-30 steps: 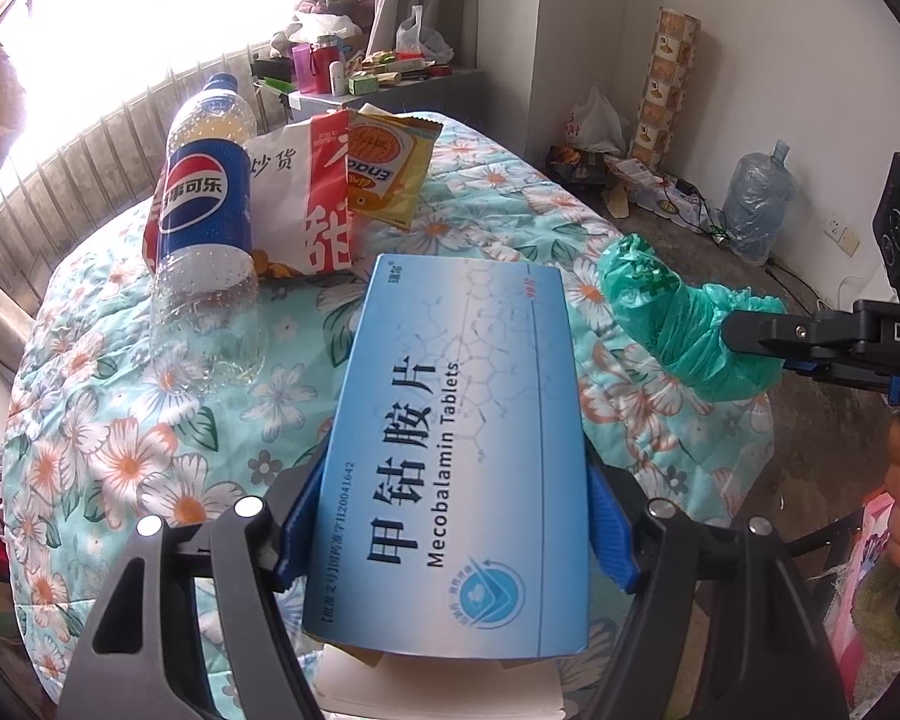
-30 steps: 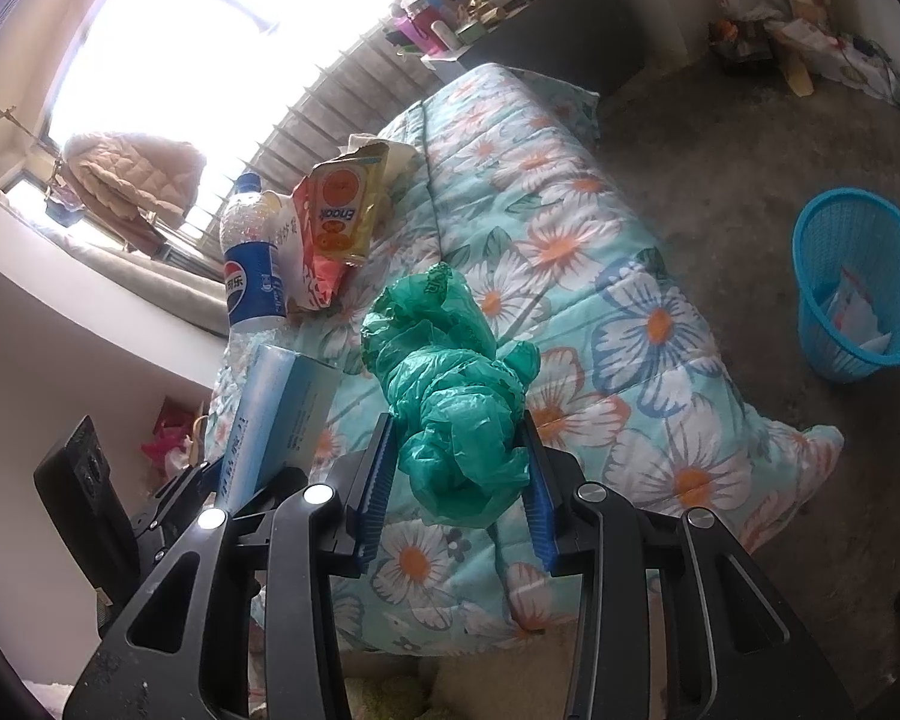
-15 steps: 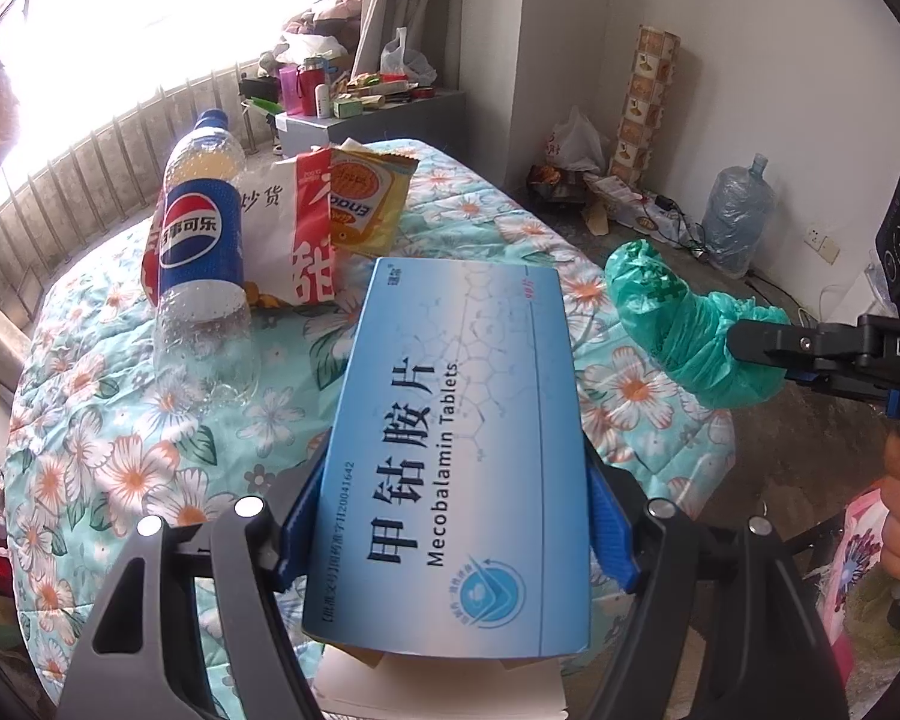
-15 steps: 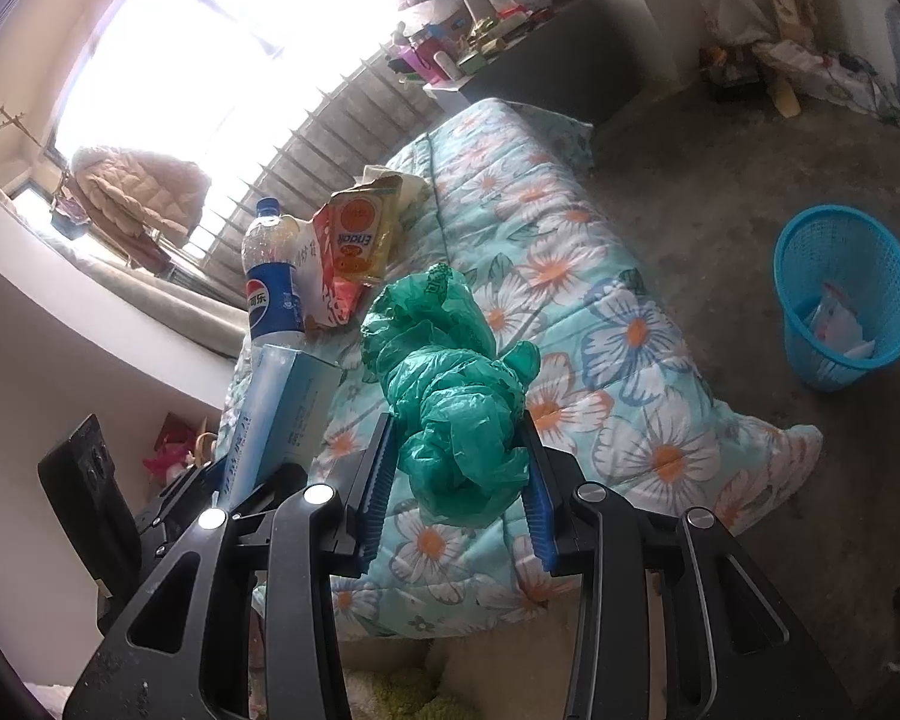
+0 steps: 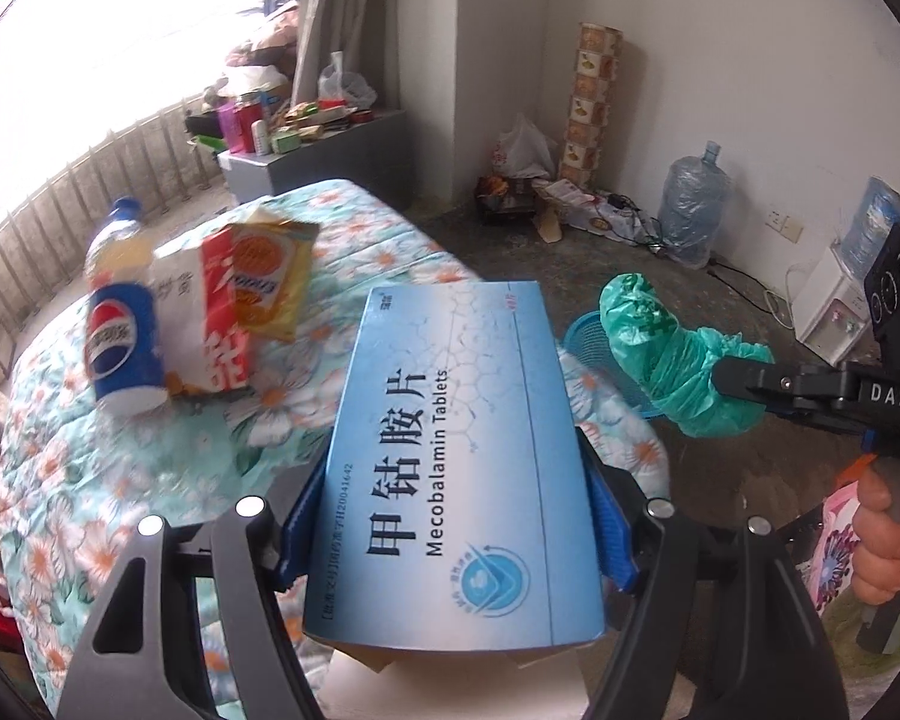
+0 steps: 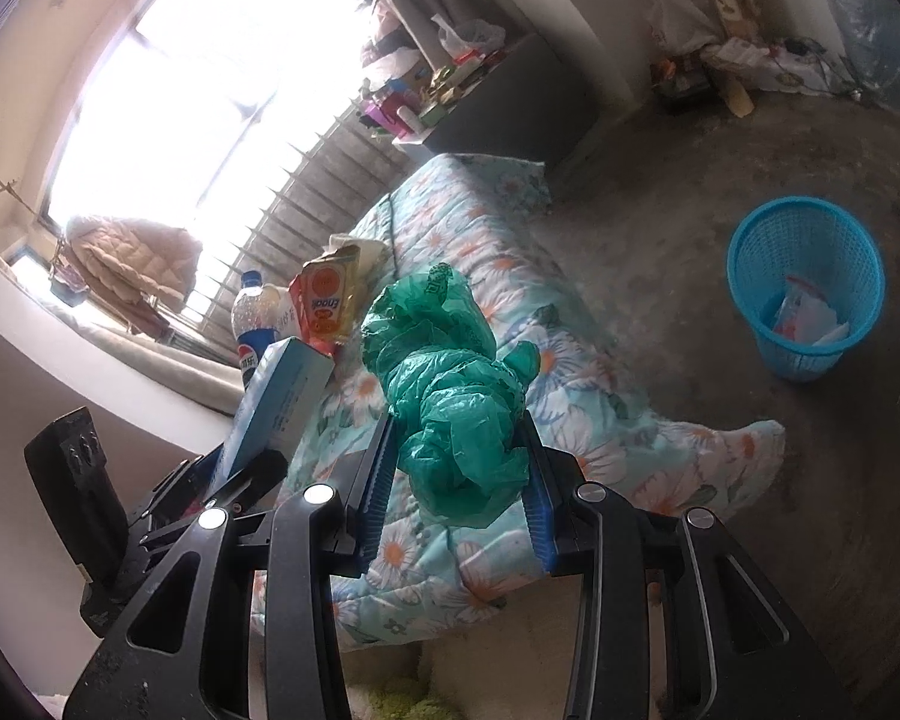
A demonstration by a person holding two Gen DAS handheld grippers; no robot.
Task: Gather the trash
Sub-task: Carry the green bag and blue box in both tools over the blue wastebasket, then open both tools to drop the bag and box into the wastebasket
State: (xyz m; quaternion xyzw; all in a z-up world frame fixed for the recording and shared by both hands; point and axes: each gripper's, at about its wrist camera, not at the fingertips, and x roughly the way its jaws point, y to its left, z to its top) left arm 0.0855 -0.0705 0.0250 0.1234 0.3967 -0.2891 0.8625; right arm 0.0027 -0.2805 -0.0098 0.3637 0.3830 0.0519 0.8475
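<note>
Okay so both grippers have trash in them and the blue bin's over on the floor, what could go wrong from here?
1. The green plastic bag bulges loosely out of the right gripper; it might slip before reaching the blue basket.
2. The tablet box juts far out of the left gripper and could catch the basket's rim.

The blurred cola bottle (image 5: 123, 330) and the tablet box (image 5: 456, 480) hiding the basket (image 5: 588, 342).

Blue box (image 5: 450, 450), green bag (image 6: 456, 396), floral quilt (image 6: 600, 414)
</note>
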